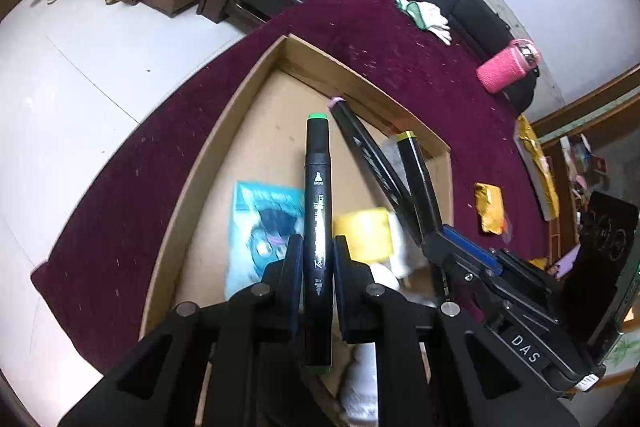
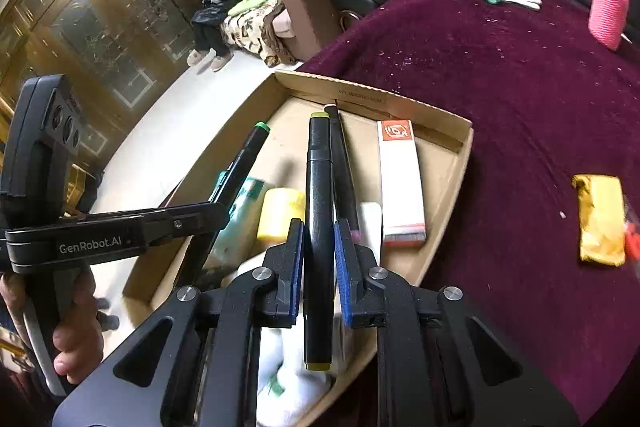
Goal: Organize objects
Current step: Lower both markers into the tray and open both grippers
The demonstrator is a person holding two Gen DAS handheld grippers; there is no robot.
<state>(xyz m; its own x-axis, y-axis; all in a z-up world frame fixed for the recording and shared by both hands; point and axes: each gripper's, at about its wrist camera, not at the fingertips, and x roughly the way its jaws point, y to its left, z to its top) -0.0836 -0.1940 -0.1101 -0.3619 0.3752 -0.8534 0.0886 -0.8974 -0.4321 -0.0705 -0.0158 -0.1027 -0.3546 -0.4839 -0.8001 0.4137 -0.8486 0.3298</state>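
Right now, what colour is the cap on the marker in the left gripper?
Green cap, on the black marker; clearest in the left wrist view.

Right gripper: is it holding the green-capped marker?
No, the right gripper is shut on the yellow-capped marker; the green-capped marker is in the left gripper.

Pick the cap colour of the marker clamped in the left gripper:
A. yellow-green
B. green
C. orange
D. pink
B: in the left wrist view the left gripper is shut on a black marker with a green cap; the yellow-green capped marker sits in the right gripper.
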